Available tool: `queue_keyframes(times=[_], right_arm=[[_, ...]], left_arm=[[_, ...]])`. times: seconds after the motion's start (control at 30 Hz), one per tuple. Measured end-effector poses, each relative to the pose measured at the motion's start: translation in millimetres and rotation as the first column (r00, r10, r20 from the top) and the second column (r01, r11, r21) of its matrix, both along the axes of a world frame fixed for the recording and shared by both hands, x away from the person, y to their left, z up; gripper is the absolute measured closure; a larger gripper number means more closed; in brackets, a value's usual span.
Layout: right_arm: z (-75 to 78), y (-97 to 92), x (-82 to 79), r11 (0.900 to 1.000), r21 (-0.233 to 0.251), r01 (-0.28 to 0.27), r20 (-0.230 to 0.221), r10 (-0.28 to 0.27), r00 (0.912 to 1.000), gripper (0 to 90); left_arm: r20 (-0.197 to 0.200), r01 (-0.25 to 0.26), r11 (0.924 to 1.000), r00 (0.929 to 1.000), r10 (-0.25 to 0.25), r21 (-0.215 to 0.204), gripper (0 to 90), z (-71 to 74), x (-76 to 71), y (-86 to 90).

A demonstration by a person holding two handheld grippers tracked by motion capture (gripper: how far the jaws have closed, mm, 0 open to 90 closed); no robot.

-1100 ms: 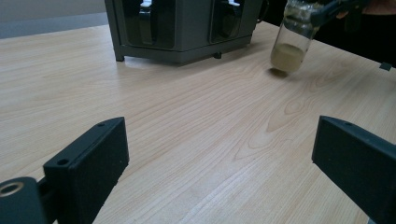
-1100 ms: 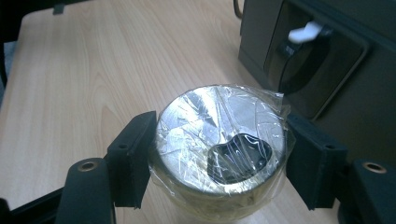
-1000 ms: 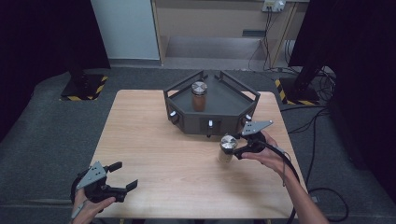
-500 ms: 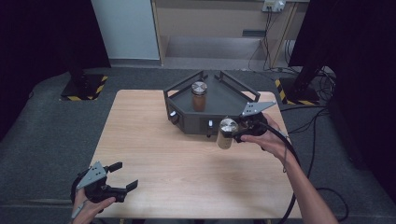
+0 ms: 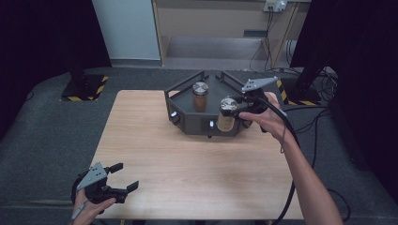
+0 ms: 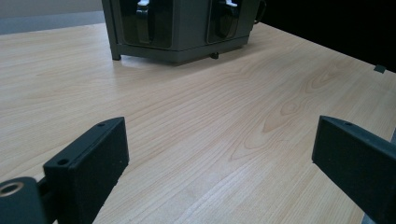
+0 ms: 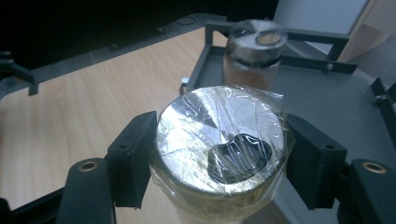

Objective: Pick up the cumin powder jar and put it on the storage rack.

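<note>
My right gripper [image 5: 233, 111] is shut on a plastic-wrapped jar [image 5: 226, 114] with a silver lid [image 7: 219, 140], holding it in the air over the front edge of the dark grey tray [image 5: 187, 119]. Its jaws press on both sides of the jar just under the lid. A second jar [image 5: 200, 96] with a silver lid stands upright inside the tray, and in the right gripper view this second jar [image 7: 254, 51] is beyond the held one. My left gripper [image 5: 121, 178] rests open near the table's front left corner, with bare wood between its jaws [image 6: 219, 154].
The wooden table [image 5: 187, 168] has free room across its middle and front. The tray [image 6: 180, 28] has a raised frame and handles along its sides. Dark floor and cables surround the table, with a cabinet at the back.
My right gripper has lifted the wrapped jar off the table and carried it up and back toward the tray. The left gripper has stayed where it was.
</note>
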State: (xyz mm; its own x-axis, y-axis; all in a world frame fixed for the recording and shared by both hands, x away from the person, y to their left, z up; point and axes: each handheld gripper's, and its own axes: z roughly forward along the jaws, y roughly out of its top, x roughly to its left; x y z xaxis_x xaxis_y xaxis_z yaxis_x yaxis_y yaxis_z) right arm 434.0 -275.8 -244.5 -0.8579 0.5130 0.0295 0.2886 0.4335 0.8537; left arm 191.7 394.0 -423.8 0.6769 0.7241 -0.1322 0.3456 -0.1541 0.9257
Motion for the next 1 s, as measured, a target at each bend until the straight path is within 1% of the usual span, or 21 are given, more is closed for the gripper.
queue_keyframes(times=[0.13,0.23,0.27,0.37,0.47,0.57,0.63,0.7,0.77,1.0], right_arm=[[8.1,6.7,9.9,0.9994,-0.003,0.034,-0.001,-0.034,0.9994,32.7],[9.9,12.0,17.6,0.9974,-0.006,0.072,-0.001,-0.072,0.9974,32.8],[9.3,15.6,21.3,0.9952,-0.006,0.098,-0.001,-0.098,0.9952,32.8],[7.3,21.4,26.5,0.9900,-0.006,0.141,-0.003,-0.141,0.9900,32.8],[4.5,27.7,31.5,0.9825,-0.014,0.186,-0.007,-0.186,0.9826,32.8],[0.9,33.6,35.9,0.9755,-0.020,0.219,-0.014,-0.219,0.9756,32.8],[-1.5,36.9,39.4,0.9725,-0.023,0.232,-0.020,-0.232,0.9724,32.8],[-4.0,41.7,40.6,0.9660,-0.031,0.257,-0.014,-0.257,0.9663,32.8],[-5.4,46.3,42.6,0.9619,-0.048,0.269,-0.007,-0.270,0.9629,32.8],[-11.9,51.5,50.7,0.9585,-0.045,0.281,-0.025,-0.283,0.9589,32.8]], left_arm=[[-0.001,0.001,1.0000,1.0000,-0.001,-0.001,2.8,-0.2,0.3,0.3],[-0.001,0.002,1.0000,1.0000,-0.002,0.000,2.8,-0.1,0.2,0.2],[-0.001,0.002,1.0000,1.0000,-0.002,0.002,2.8,0.1,0.3,0.3],[-0.002,0.001,1.0000,1.0000,-0.001,-0.003,2.8,-0.4,0.4,0.6],[-0.004,0.002,1.0000,1.0000,-0.002,-0.004,2.8,-0.6,0.8,0.8],[-0.003,0.002,1.0000,1.0000,-0.002,-0.003,2.8,-0.6,0.6,0.8],[-0.004,0.001,1.0000,1.0000,-0.001,-0.006,2.8,-0.8,0.7,1.0],[-0.004,0.001,1.0000,1.0000,-0.001,-0.006,2.8,-0.9,0.8,1.2],[-0.004,0.002,1.0000,1.0000,-0.002,-0.008,2.8,-1.0,0.8,1.4],[-0.005,0.006,1.0000,1.0000,-0.006,-0.008,2.8,-1.1,1.2,1.6]])
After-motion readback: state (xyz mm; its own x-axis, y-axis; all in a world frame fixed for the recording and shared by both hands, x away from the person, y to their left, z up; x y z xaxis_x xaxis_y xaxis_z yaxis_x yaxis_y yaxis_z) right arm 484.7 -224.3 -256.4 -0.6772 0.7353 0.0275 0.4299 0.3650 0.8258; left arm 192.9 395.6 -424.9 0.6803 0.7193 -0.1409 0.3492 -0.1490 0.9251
